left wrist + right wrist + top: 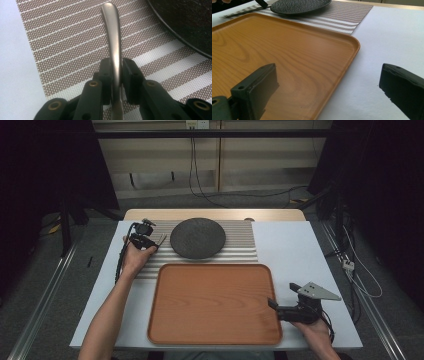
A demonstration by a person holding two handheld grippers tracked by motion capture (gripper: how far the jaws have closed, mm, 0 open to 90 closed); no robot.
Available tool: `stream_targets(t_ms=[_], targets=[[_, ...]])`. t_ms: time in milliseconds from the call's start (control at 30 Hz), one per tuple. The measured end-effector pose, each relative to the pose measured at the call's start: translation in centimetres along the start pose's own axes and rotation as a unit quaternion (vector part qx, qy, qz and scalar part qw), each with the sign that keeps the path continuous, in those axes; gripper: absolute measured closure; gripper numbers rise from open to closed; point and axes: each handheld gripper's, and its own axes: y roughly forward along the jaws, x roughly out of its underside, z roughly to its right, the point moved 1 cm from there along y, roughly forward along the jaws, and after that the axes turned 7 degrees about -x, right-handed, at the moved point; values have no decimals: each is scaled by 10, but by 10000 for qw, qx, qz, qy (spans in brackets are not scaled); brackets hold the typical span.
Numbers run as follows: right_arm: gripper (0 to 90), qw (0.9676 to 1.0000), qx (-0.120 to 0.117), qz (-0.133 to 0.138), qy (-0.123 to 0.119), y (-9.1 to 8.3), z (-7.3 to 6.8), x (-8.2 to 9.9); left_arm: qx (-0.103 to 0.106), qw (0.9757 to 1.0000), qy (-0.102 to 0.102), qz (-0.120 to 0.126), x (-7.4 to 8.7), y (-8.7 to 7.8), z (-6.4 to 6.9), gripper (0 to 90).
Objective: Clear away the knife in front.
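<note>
White tabletop, mid-frame: your left gripper [116,75] pinches the utensil handle [113,37] on the striped mat [62,45], so lift next; right gripper [327,90] gapes wide astride the tray [287,62] rim.

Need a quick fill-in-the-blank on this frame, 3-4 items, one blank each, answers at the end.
1. The left gripper is shut on the slim metal utensil handle, which lies over the ____ placemat.
2. The right gripper has its jaws ____, straddling the rim of the rectangular wooden tray.
3. The round dark textured plate sits on the placemat, on the ____ side of the tray from the person.
4. The tray holds ____ objects.

Answers: striped; open; far; no
</note>
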Motion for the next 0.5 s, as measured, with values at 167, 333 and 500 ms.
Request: stream_targets(t_ms=[167,333,500], targets=[[15,10000,-4,12,12,0,0,0,99,9999,-70,-19,0,0,-2,798],[15,10000,7,11,17,-1,0,0,51,10000,-49,-39,-1,-1,0,800],[16,10000,6,-3,-3,0,1,0,68,9999,-138,-8,-1,-3,0,800]])
